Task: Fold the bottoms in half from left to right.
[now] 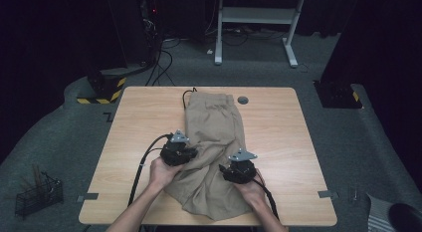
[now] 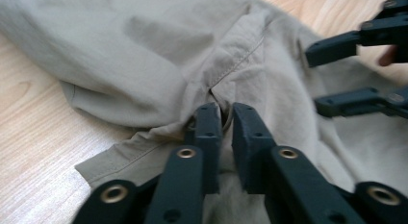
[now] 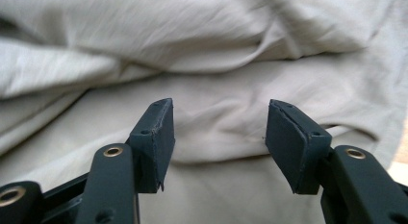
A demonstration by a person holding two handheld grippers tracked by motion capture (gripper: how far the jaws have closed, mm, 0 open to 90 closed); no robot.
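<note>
Beige trousers (image 1: 214, 122) lie lengthwise down the middle of the wooden table (image 1: 278, 142), rumpled at the near end. My left gripper (image 1: 193, 154) reaches in from the left, and in its own view its jaws (image 2: 225, 113) stand almost together with a fold of the trousers (image 2: 144, 56) pinched between the tips; creases run in toward them. My right gripper (image 1: 225, 168) hovers at the cloth's right side. Its jaws (image 3: 219, 118) stand wide apart over the fabric (image 3: 216, 65) with nothing between them. The right gripper (image 2: 312, 80) also appears at the right edge of the left gripper view.
A small grey disc (image 1: 242, 99) sits on the table past the trousers, and a black cable (image 1: 186, 95) loops at the far edge. On the floor are a wire basket (image 1: 37, 194) at left, a striped black base (image 1: 107, 87), and a white desk frame (image 1: 254, 23) behind.
</note>
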